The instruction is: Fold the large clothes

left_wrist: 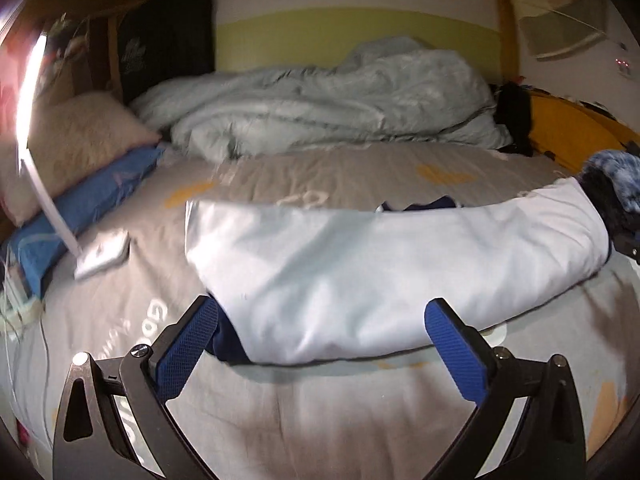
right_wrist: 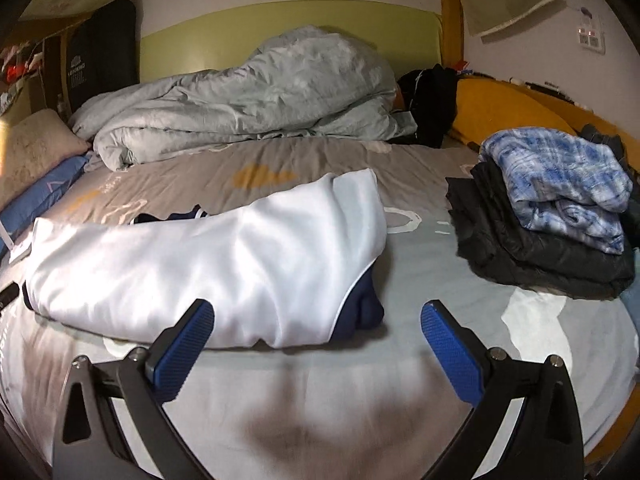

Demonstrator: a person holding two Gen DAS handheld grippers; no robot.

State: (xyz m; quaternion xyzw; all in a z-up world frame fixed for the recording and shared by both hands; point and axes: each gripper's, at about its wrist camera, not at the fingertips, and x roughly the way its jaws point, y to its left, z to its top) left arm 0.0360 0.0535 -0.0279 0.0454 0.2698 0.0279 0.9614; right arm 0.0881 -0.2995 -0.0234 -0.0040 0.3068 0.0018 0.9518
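Grey bedsheet (right_wrist: 304, 380) under folded white garment (right_wrist: 208, 264), navy edges showing

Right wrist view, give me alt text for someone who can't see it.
A folded white and navy garment lies on a grey bedsheet, just beyond the open right gripper. A stack of folded clothes sits to its right, a rumpled quilt behind.

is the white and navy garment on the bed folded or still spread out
Folded. The white and navy garment lies as a compact doubled-over bundle on the bed sheet, its navy inner layer showing at the right end and back edge.
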